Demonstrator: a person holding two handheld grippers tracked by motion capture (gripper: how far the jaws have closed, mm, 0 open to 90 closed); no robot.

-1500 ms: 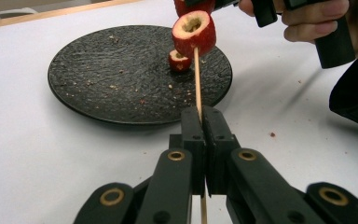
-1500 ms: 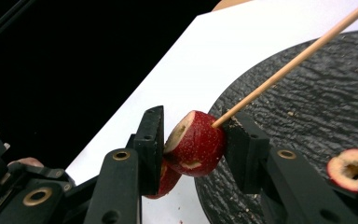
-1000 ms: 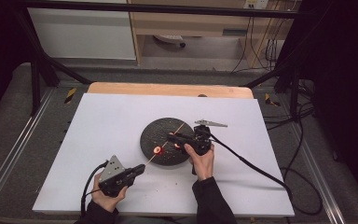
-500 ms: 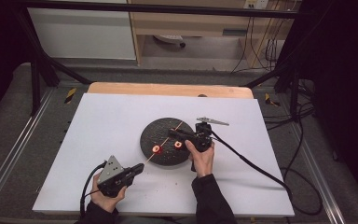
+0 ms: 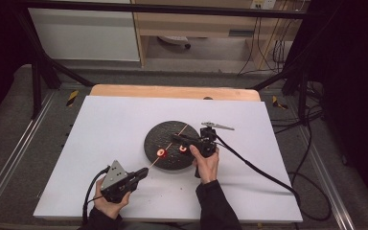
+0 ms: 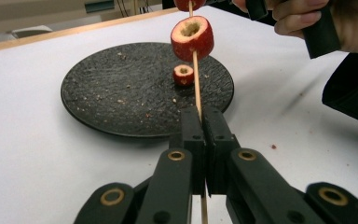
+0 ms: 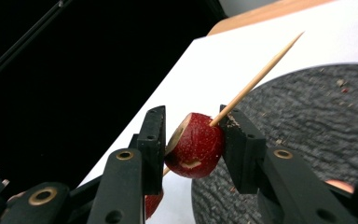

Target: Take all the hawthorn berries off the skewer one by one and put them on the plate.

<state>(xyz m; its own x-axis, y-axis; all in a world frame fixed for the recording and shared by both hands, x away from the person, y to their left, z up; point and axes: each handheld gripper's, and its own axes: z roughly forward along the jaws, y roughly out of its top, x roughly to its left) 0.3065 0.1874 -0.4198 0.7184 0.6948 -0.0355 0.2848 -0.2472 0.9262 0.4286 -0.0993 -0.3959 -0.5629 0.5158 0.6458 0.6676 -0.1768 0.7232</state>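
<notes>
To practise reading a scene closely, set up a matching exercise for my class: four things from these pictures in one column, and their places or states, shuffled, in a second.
Things:
1. wooden skewer
2. black plate
3. fruit piece between the right gripper's jaws
4. small fruit piece

Places or states:
A. lying on the plate
B. threaded on the skewer and squeezed from both sides
C. on the white table
D. clamped at one end by the left gripper

Pairs: 1-D, 2-C, 3-B, 4-A
</notes>
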